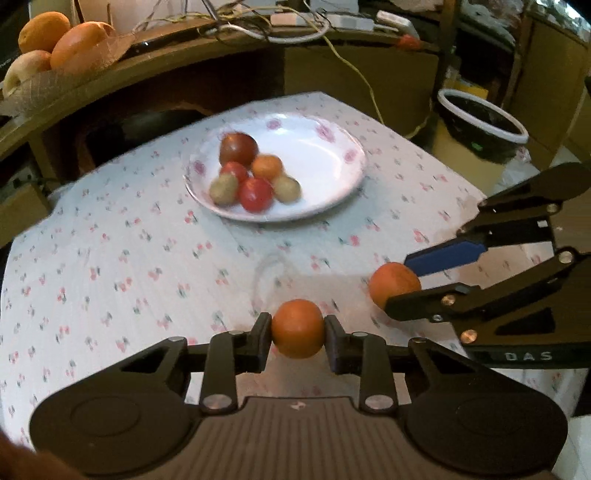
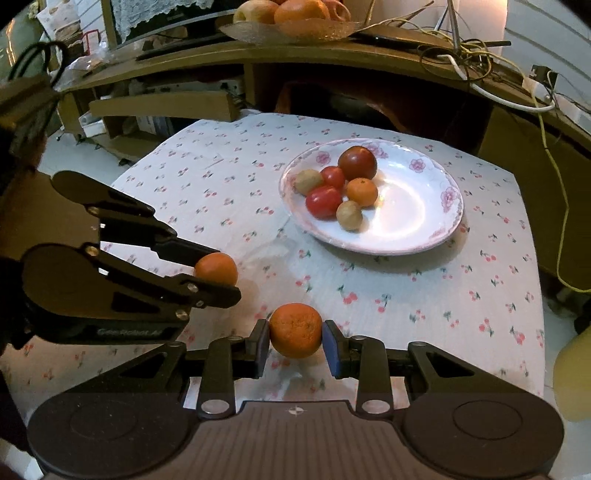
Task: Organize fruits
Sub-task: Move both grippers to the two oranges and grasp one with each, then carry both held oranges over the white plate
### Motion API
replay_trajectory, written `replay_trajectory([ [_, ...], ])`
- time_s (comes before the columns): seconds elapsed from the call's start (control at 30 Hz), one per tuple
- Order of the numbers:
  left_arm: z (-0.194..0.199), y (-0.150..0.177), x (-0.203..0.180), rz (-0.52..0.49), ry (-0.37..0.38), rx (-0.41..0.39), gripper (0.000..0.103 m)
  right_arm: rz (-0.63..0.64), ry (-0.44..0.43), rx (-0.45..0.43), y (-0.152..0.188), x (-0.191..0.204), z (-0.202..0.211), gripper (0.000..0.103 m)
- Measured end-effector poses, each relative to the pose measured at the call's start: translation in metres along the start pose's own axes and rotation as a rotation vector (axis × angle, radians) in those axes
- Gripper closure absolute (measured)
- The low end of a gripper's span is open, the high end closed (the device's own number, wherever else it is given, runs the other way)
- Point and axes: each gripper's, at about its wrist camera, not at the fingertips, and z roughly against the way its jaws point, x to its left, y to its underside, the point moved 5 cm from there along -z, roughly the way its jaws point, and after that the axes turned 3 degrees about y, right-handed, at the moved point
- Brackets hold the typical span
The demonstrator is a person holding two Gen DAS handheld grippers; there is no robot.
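Observation:
My left gripper (image 1: 297,328) is shut on a small orange fruit (image 1: 297,328), held just above the flowered cloth. My right gripper (image 2: 295,332) is shut on a second orange fruit (image 2: 295,329). Each wrist view shows the other gripper too: the right gripper (image 1: 397,286) with its orange fruit (image 1: 393,282) at the right of the left wrist view, the left gripper (image 2: 218,275) with its orange fruit (image 2: 217,268) at the left of the right wrist view. A white floral plate (image 1: 332,155) (image 2: 417,214) farther back holds several fruits: red, orange, olive-green and one dark red.
A table with a cherry-print cloth (image 1: 129,251) (image 2: 424,295) carries the plate. Behind it a wooden shelf (image 1: 147,74) bears a basket of large fruit (image 1: 59,40) (image 2: 295,18) and tangled cables (image 2: 461,51). A black bin with a white rim (image 1: 484,125) stands on the floor at the right.

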Motion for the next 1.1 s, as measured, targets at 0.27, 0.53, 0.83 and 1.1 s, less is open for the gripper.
replay_trajectory([
  [0.27,-0.002,0.024,-0.015,-0.031,0.022,0.044,0.067,0.015,0.028,0.032,0.023,0.011,0.005,0.07],
  [0.53,0.001,0.029,-0.011,-0.031,0.056,0.05,0.059,-0.032,0.032,0.027,0.031,0.01,0.007,0.065],
  [0.83,0.008,0.03,-0.009,-0.021,0.068,0.045,0.055,-0.065,0.048,0.007,0.035,0.009,0.018,0.06],
  [1.1,0.005,0.027,-0.012,-0.037,0.056,0.042,0.054,-0.05,0.028,0.009,0.036,0.016,0.013,0.06],
])
